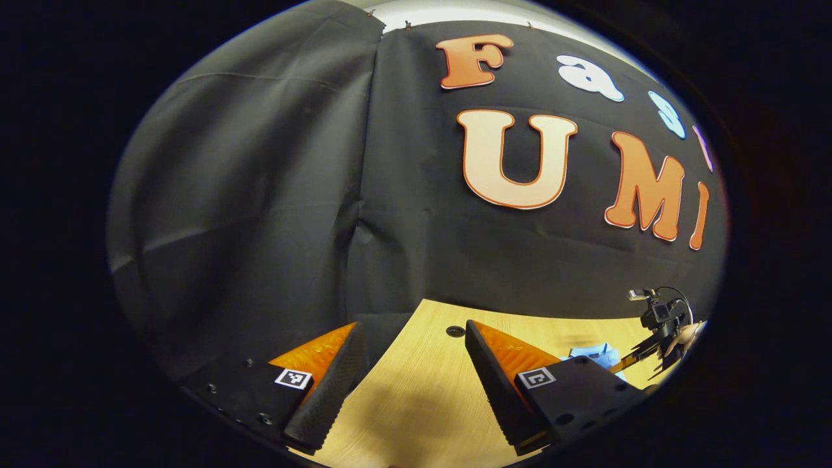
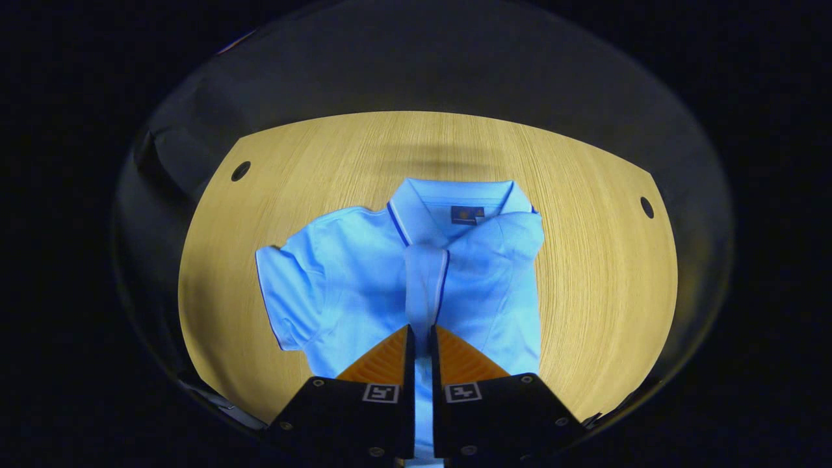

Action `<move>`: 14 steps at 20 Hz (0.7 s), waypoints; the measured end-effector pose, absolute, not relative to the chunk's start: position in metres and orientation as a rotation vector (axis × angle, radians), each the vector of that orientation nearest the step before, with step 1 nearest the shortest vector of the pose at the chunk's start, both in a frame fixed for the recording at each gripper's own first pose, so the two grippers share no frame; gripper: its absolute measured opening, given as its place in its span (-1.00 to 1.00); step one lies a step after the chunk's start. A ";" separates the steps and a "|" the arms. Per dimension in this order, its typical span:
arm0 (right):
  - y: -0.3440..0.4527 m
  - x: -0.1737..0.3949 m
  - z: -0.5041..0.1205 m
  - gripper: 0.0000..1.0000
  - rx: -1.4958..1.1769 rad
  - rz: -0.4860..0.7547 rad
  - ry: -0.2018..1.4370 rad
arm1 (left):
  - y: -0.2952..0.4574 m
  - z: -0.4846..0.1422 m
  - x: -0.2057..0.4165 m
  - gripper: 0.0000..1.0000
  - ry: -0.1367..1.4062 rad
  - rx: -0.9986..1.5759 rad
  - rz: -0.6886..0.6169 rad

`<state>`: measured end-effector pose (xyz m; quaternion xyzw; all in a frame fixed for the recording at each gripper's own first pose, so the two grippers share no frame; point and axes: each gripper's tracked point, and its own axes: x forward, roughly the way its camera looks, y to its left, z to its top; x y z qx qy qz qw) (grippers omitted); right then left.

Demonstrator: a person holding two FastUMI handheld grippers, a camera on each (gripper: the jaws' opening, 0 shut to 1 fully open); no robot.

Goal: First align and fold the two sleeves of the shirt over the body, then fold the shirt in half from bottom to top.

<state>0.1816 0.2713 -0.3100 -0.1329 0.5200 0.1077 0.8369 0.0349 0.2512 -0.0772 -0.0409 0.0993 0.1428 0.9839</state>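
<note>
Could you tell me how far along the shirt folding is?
One sleeve already lies folded over the shirt body. The right claw is nearly closed on a strip of fabric at the middle. The other sleeve still lies spread on the table, and the bottom-to-top fold remains.

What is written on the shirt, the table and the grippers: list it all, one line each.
Shirt: small neck label, too small to read.
Left gripper: square coded marker, a pattern, no words.
Right gripper: same kind of markers, no words.
Table: no writing.
</note>
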 end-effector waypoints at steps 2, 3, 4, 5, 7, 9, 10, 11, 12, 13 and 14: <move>0.279 0.178 -0.307 -0.64 -0.260 0.253 1.096 | 0.246 -0.077 0.035 0.96 0.207 -0.087 0.282; 0.281 0.177 -0.306 -0.52 -0.250 0.264 1.092 | 0.244 -0.079 0.036 0.99 0.212 -0.093 0.280; 0.282 0.174 -0.303 -0.14 -0.239 0.271 1.087 | 0.240 -0.080 0.038 0.99 0.219 -0.098 0.276; 0.283 0.172 -0.301 0.05 -0.228 0.277 1.083 | 0.235 -0.083 0.039 0.99 0.226 -0.102 0.271; 0.280 0.171 -0.293 0.70 -0.216 0.277 1.049 | 0.224 -0.088 0.045 0.99 0.243 -0.113 0.252; 0.276 0.170 -0.281 0.94 -0.228 0.279 1.001 | 0.211 -0.095 0.051 0.99 0.262 -0.121 0.233; 0.273 0.171 -0.275 0.97 -0.234 0.279 0.979 | 0.205 -0.097 0.052 0.99 0.273 -0.121 0.225; 0.271 0.170 -0.269 0.97 -0.236 0.282 0.959 | 0.197 -0.101 0.057 0.98 0.283 -0.122 0.215; 0.269 0.169 -0.262 0.97 -0.232 0.285 0.938 | 0.190 -0.103 0.061 0.98 0.291 -0.123 0.207; 0.265 0.168 -0.254 0.97 -0.220 0.283 0.922 | 0.183 -0.106 0.064 0.98 0.298 -0.125 0.198; 0.262 0.166 -0.246 0.96 -0.204 0.282 0.907 | 0.176 -0.109 0.066 0.99 0.307 -0.125 0.189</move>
